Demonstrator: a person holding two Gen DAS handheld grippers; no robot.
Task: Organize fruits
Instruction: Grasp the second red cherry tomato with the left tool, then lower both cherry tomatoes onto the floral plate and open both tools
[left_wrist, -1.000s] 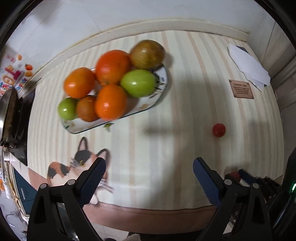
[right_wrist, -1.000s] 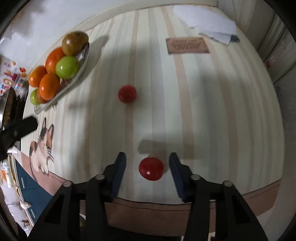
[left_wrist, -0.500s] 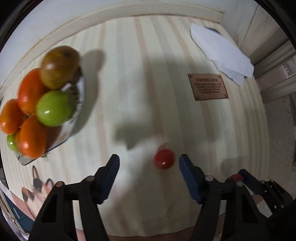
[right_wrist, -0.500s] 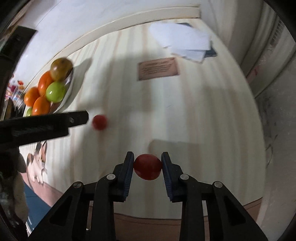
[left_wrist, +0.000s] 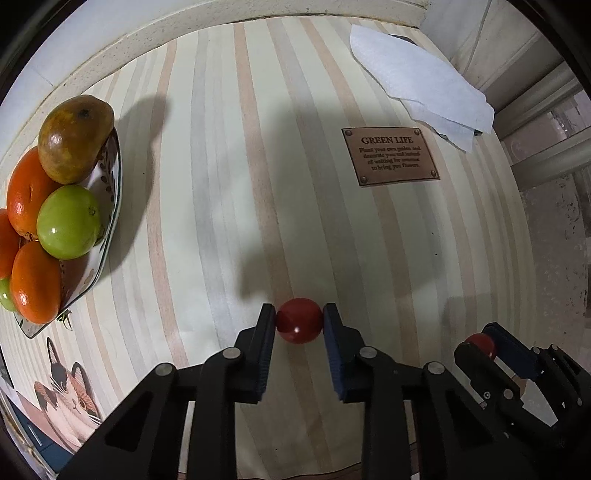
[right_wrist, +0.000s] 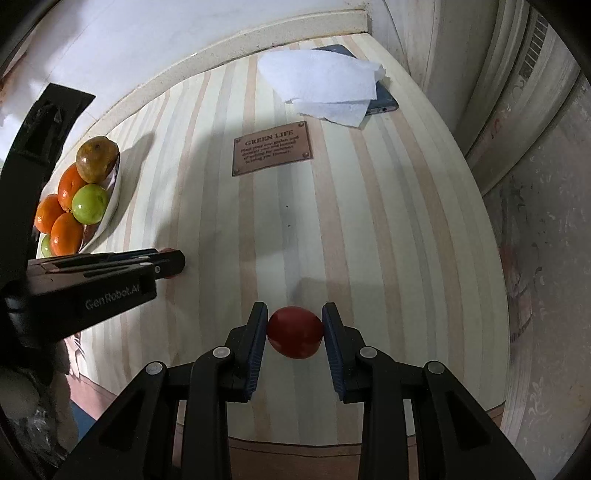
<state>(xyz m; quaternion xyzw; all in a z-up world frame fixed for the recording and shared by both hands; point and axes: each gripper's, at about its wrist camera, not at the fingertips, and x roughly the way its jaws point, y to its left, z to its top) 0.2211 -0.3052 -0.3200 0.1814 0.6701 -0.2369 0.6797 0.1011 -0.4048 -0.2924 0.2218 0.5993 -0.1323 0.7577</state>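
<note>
Now each gripper (left_wrist: 299, 320) (right_wrist: 294, 328) clamps 1 red fruit (left_wrist: 298, 320) (right_wrist: 294, 332).

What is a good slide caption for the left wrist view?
Left gripper shut on a small red fruit beside the full fruit plate.

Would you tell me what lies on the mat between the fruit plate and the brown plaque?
Nothing: in both wrist views only bare striped mat and shadow lie between the fruit plate and the brown plaque.
</note>
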